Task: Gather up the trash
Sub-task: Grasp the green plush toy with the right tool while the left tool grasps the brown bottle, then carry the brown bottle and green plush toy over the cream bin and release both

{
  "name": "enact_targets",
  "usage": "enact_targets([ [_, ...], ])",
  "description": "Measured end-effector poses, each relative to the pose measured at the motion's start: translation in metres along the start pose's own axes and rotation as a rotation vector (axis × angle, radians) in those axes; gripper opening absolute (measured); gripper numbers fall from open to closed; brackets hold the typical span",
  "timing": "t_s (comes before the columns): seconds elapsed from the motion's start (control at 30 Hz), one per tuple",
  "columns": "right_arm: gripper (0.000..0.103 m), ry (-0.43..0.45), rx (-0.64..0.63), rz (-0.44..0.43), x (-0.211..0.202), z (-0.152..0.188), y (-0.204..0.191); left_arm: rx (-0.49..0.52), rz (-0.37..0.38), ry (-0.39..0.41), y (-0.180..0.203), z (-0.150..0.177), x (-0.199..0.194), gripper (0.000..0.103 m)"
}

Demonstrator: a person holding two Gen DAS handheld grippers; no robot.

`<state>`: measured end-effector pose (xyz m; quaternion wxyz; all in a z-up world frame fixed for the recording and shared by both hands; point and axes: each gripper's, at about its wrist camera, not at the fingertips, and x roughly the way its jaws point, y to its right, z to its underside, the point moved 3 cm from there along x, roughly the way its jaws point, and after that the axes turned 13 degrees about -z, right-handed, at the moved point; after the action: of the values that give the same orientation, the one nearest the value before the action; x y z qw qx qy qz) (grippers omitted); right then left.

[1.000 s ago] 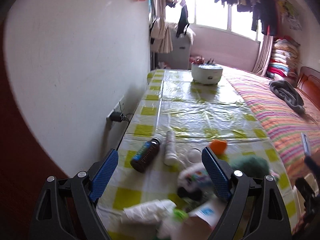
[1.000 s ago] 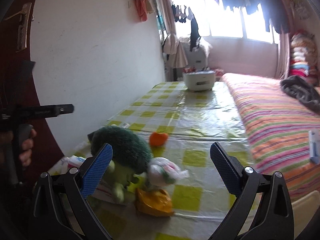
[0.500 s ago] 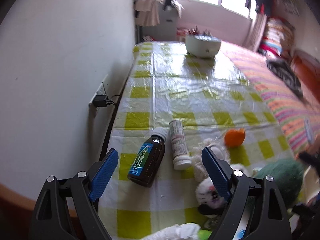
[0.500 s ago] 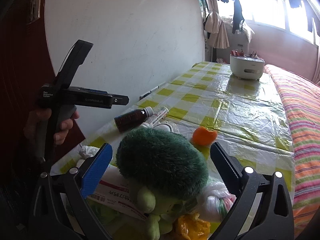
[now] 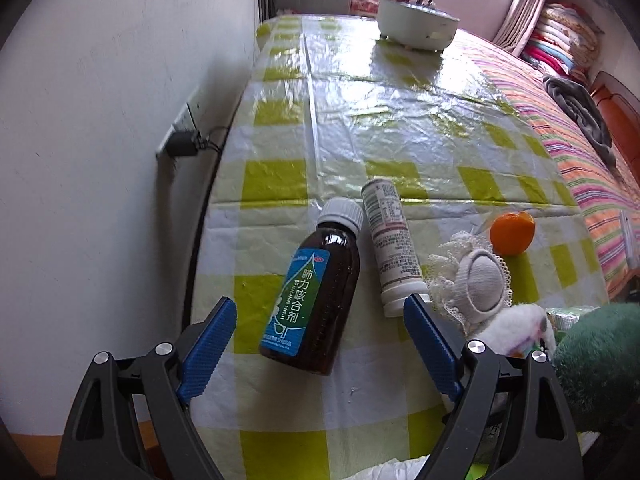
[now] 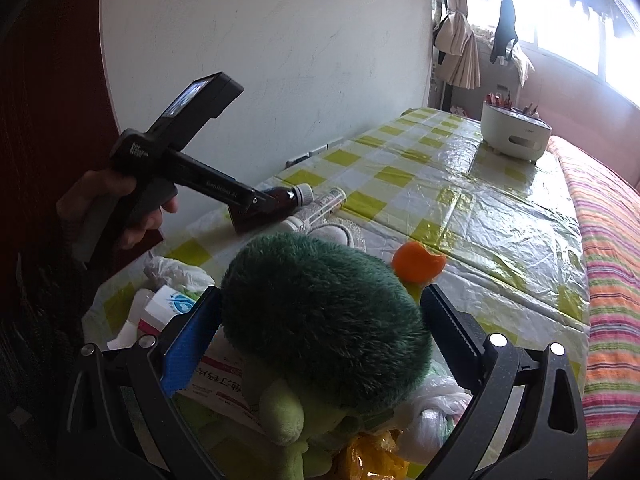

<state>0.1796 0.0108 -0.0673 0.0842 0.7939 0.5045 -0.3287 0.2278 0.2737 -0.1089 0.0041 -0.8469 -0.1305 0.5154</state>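
Brown glass-like syrup bottle (image 5: 318, 288) with a white cap lies on the checked table (image 5: 400, 128), near its left edge, between the spread fingers of the left gripper (image 5: 320, 334). Likely rigid, smooth and weighty; grip mid-body across the label. The right gripper (image 6: 320, 320) stands spread around a green plush toy (image 6: 324, 320).

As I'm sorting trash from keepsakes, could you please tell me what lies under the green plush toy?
Under the green plush toy I can see a red-and-white printed box, a yellow wrapper and a white plastic bag. Whatever lies beneath its middle is hidden.
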Motion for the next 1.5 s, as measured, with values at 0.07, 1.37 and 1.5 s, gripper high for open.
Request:
enact_targets([
  [0.07, 0.097, -0.005, 0.006, -0.008, 0.002, 0.001, 0.001, 0.001, 0.011, -0.013, 0.001, 0.0, 0.006, 0.083],
  [1.37, 0.077, 0.23, 0.086, 0.019, -0.071, 0.013, 0.002, -0.154, -0.047, 0.16, 0.003, 0.009, -0.047, 0.042],
  [1.5, 0.077, 0.252, 0.072, 0.032, -0.083, 0.015, -0.003, -0.146, -0.025, 0.216, 0.013, 0.008, -0.073, 0.042],
])
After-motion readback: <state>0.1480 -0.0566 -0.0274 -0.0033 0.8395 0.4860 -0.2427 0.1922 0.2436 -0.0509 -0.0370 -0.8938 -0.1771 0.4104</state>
